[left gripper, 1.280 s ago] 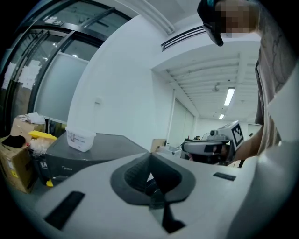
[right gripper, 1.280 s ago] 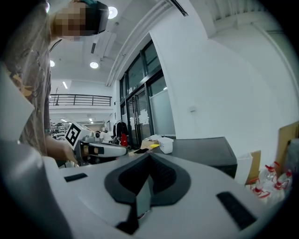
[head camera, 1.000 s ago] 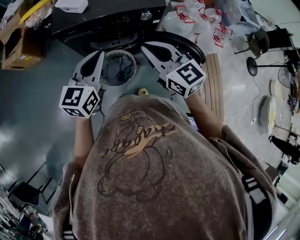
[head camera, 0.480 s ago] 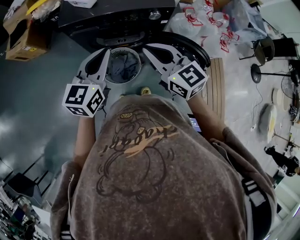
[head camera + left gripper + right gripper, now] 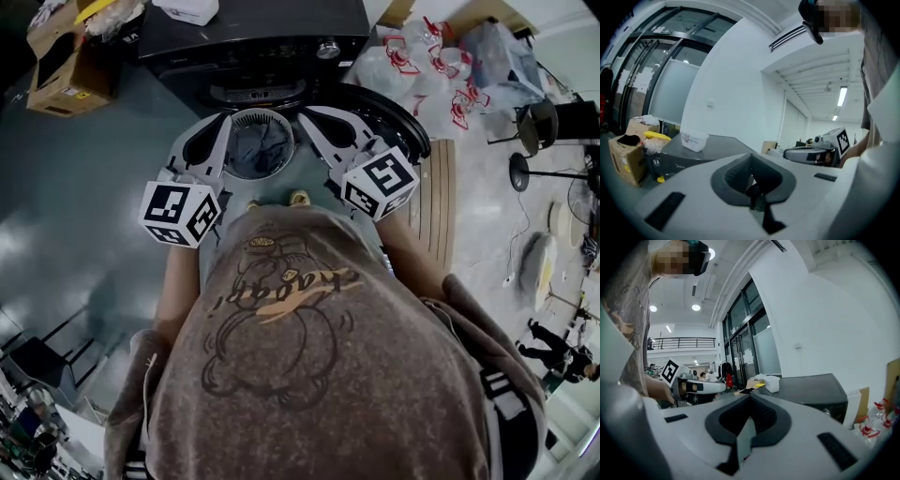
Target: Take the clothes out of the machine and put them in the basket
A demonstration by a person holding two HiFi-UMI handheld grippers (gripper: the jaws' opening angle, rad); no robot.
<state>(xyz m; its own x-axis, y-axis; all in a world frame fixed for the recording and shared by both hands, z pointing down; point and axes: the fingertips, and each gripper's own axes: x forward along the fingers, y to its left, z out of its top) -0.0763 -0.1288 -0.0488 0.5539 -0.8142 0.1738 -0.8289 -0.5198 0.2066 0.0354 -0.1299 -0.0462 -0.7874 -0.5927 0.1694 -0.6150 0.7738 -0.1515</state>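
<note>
A round white slatted basket (image 5: 234,120) stands on the floor in front of the black washing machine (image 5: 253,42), with dark grey clothes (image 5: 260,148) inside it. The machine's round door (image 5: 398,112) hangs open to the right. My left gripper (image 5: 223,120) is held level over the basket's left rim, shut and empty. Over the right rim, my right gripper (image 5: 305,115) is also shut and empty. In the left gripper view the jaws (image 5: 751,155) meet with nothing between them, and the same holds in the right gripper view (image 5: 750,397). The drum's inside is hidden.
A white tub (image 5: 187,9) sits on the machine's top. A cardboard box (image 5: 66,70) stands at the left, plastic bags (image 5: 422,61) at the right. A wooden slatted board (image 5: 441,197) lies beside the door. The person's shoes (image 5: 298,198) are just behind the basket.
The head view has tilted, so the machine and the basket sit lower and further right in the picture. Both grippers stay shut in the same place over the basket.
</note>
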